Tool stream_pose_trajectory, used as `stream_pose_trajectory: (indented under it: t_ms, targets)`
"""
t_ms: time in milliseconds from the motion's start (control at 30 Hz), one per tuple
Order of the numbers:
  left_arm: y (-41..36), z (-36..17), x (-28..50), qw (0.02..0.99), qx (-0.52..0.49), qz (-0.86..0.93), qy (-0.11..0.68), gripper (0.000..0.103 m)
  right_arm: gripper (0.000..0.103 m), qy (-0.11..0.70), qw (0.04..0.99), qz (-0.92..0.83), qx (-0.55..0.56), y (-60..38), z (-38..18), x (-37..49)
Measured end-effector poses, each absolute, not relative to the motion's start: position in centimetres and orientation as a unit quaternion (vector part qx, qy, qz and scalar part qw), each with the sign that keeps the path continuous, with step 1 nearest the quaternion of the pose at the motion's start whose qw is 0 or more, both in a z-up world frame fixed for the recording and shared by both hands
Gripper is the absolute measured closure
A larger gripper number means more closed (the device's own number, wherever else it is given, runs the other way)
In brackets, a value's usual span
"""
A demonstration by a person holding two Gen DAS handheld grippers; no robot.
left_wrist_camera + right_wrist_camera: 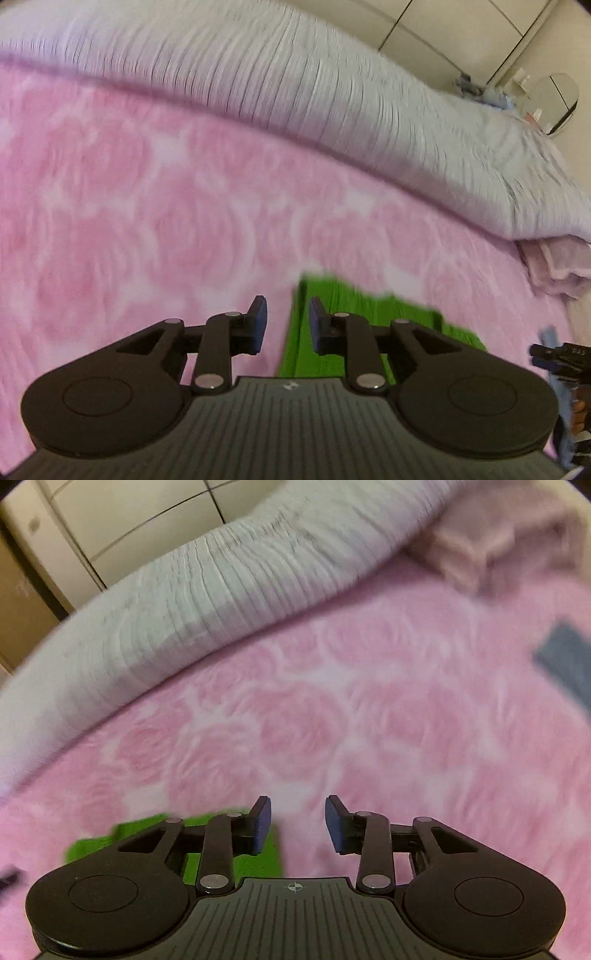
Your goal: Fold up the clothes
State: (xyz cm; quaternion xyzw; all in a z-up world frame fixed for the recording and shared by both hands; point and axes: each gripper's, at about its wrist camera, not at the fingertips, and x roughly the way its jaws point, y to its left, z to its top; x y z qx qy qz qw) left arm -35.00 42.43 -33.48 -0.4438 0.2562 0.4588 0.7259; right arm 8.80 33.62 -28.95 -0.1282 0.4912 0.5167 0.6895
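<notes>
A bright green garment (369, 317) lies flat on a pink rose-patterned bedspread (147, 203), low in both wrist views and partly hidden beneath the two hand-held grippers. The left gripper (287, 325) hangs over the cloth's left edge, fingers parted with nothing between them, and the green runs away forward and to its right. The right gripper (298, 823) also stands parted and empty, its left finger over the garment's right edge; from here the cloth lies to the left and below, with bare bedspread ahead. The garment thus sits between the two grippers, each about equally near an opposite side. Its outline looks compact and straight-edged, which would fit either a piece already folded or one laid out for folding; motion blur leaves that unsettled. A rumpled pale grey ribbed quilt (332, 92) banks along the far side, and a dark blue cloth (565, 661) lies well apart to the right.
</notes>
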Motion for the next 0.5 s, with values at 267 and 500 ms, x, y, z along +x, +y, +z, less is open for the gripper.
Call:
stream_pose_trajectory:
  t_ms: [267, 500]
  targets:
    - [31.8, -33.9, -39.8, 0.677, -0.516, 0.414, 0.322, 0.079, 0.064, 0.592, 0.573, 0.524, -0.215, 22.2, -31.1, 6.0]
    - [20.1, -31.2, -45.7, 0.587, -0.627, 0.44, 0.263, 0.069, 0.064, 0.696, 0.565, 0.415, -0.156, 10.2, -31.5, 7.8]
